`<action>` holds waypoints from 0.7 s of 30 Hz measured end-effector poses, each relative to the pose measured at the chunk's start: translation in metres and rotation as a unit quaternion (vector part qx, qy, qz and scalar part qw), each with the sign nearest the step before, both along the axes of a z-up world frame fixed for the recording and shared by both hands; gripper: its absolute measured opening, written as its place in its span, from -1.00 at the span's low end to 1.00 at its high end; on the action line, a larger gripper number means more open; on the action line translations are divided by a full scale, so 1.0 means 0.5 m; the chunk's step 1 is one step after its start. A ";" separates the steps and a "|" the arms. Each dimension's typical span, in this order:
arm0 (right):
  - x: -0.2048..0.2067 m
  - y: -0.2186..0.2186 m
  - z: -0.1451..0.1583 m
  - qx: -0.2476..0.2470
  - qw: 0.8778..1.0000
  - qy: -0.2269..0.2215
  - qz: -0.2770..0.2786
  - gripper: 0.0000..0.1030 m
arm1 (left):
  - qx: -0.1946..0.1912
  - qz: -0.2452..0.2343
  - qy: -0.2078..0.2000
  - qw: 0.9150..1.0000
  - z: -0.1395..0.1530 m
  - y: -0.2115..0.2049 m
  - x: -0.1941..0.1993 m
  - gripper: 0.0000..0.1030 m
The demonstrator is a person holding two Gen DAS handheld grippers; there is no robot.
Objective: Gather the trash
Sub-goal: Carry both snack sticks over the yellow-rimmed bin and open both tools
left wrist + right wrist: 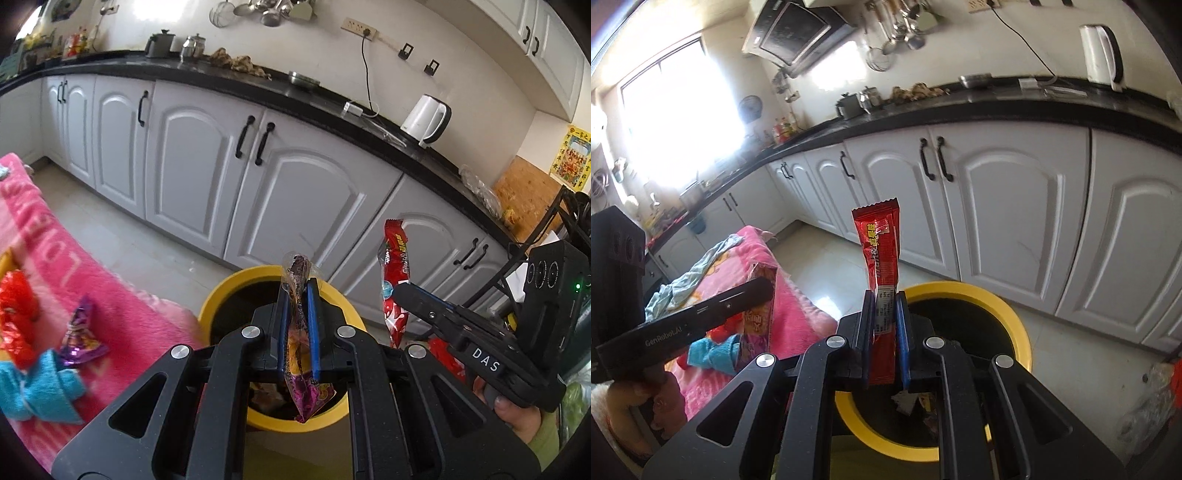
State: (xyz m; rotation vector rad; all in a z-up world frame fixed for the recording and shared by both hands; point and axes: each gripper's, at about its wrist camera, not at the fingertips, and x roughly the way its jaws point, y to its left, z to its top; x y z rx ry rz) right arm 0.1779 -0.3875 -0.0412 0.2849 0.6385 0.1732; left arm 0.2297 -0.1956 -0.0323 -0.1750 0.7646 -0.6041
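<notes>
Left fingers pinch purple wrapper, right fingers red wrapper, over bin

Bin before cabinets, blanket left of bin

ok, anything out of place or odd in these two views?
Wrappers are still loose on the pink blanket: a purple wrapper and crumpled red wrapper beside a blue cloth. Otherwise nothing stands out; both jaws grip trash over the yellow bin, purple packet left, red packet right.
</notes>
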 end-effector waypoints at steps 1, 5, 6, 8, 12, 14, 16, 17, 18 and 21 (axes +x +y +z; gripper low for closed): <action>0.003 -0.006 -0.007 0.002 1.000 0.004 -0.003 -0.78 | -0.001 -0.002 0.002 1.000 -0.007 -0.007 0.004 -0.90; 0.014 -0.022 -0.031 0.012 1.000 0.018 -0.013 -0.76 | 0.002 -0.004 0.010 1.000 -0.031 -0.026 0.017 -0.90; 0.018 -0.027 -0.037 0.014 1.000 0.022 -0.015 -0.76 | 0.003 -0.004 0.014 1.000 -0.039 -0.031 0.022 -0.90; 0.024 -0.034 -0.049 0.018 0.999 0.030 -0.021 -0.74 | 0.005 -0.005 0.019 1.000 -0.048 -0.036 0.026 -0.90; 0.034 -0.044 -0.065 0.023 0.998 0.040 -0.030 -0.72 | 0.006 -0.001 0.026 1.000 -0.064 -0.040 0.038 -0.85; 0.036 -0.046 -0.072 0.026 0.998 0.046 -0.032 -0.43 | 0.005 0.007 0.032 0.999 -0.071 -0.034 0.043 -0.43; 0.037 -0.048 -0.073 0.026 0.998 0.044 -0.042 -0.14 | 0.002 0.014 0.036 0.999 -0.075 -0.027 0.045 0.02; 0.037 -0.048 -0.073 0.026 0.998 0.043 -0.044 -0.10 | 0.000 0.016 0.037 0.999 -0.075 -0.020 0.045 0.02; 0.038 -0.047 -0.073 0.026 0.998 0.044 -0.044 -0.10 | 0.000 0.018 0.037 0.999 -0.074 -0.015 0.045 0.05; 0.035 -0.039 -0.071 0.023 0.998 0.043 -0.039 -0.06 | 0.000 0.033 0.033 0.999 -0.070 0.006 0.044 0.32</action>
